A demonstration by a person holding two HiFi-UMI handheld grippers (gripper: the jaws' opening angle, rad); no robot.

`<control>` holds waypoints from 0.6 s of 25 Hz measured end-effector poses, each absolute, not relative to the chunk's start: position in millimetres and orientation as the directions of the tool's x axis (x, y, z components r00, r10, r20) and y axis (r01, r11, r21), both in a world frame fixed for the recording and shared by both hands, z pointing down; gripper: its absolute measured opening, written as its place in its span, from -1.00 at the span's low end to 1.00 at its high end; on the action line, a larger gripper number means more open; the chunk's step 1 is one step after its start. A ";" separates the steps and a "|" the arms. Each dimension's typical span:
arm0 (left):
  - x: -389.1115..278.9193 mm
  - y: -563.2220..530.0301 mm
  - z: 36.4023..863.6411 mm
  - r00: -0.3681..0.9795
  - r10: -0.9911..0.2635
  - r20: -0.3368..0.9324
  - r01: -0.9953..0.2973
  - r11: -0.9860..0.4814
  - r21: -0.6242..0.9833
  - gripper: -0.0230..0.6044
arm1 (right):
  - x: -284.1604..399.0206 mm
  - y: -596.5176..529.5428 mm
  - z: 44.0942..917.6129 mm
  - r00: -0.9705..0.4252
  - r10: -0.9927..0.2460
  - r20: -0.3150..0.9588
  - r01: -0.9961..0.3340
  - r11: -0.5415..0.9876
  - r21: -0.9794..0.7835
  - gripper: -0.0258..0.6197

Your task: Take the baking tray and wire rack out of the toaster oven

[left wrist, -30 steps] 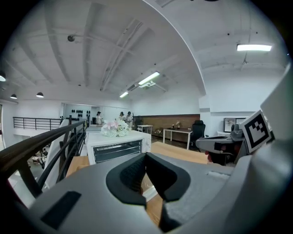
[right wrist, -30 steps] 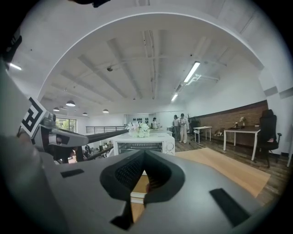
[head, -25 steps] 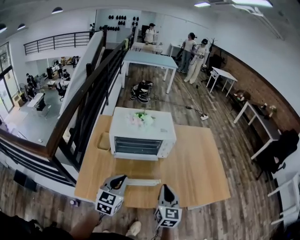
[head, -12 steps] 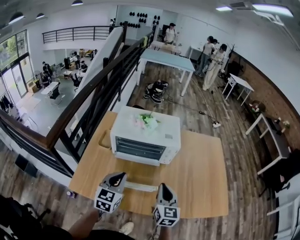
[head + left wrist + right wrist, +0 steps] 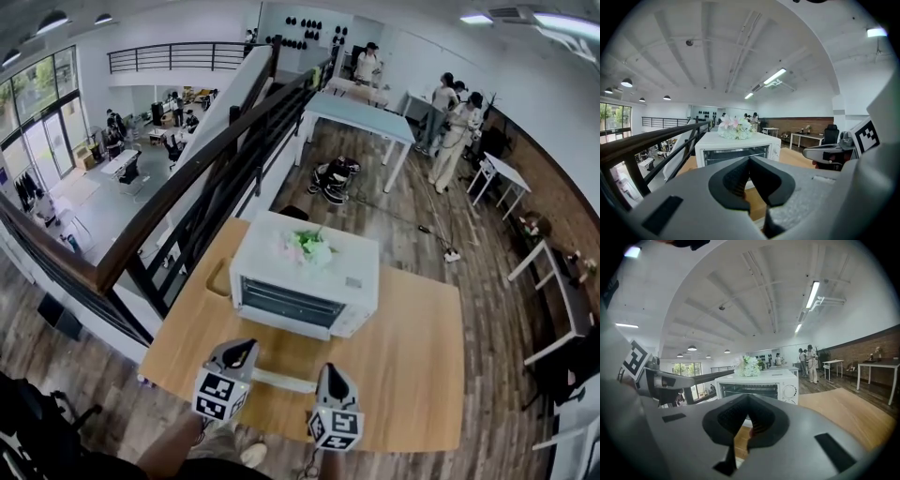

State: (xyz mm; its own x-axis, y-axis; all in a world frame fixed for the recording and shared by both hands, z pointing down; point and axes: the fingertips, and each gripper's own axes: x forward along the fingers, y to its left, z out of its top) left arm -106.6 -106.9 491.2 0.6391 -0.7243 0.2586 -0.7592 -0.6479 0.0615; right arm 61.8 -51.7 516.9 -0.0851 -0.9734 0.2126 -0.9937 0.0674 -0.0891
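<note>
White box-shaped toaster oven [image 5: 281, 302] stands door-closed on the wooden counter [image 5: 403, 375]; tray and rack presumably inside, likely rigid, light metal: grip front edges. Left gripper [image 5: 244, 352] and right gripper [image 5: 330, 373] closed, empty

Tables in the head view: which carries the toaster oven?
The wooden table in the foreground: the white toaster oven sits on it. The pale blue table farther back has none.
</note>
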 end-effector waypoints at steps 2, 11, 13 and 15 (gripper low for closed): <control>-106.8 -117.4 494.4 0.634 -0.726 0.266 -0.763 -0.642 0.066 -0.92 | 62.2 -62.1 518.3 -0.087 -0.972 0.216 -0.993 0.068 -0.093 -0.92; -104.6 -185.0 529.1 0.633 -0.707 0.317 -0.765 -0.634 0.112 -0.92 | 59.0 -132.7 545.0 -0.091 -0.962 0.257 -0.991 0.063 -0.115 -0.92; -103.3 -197.1 538.6 0.636 -0.698 0.328 -0.763 -0.634 0.128 -0.92 | 60.0 -144.6 552.9 -0.087 -0.959 0.269 -0.991 0.055 -0.122 -0.92; -100.7 -208.6 547.8 0.637 -0.690 0.344 -0.761 -0.632 0.143 -0.92 | 63.1 -156.1 560.6 -0.083 -0.956 0.282 -0.990 0.047 -0.132 -0.92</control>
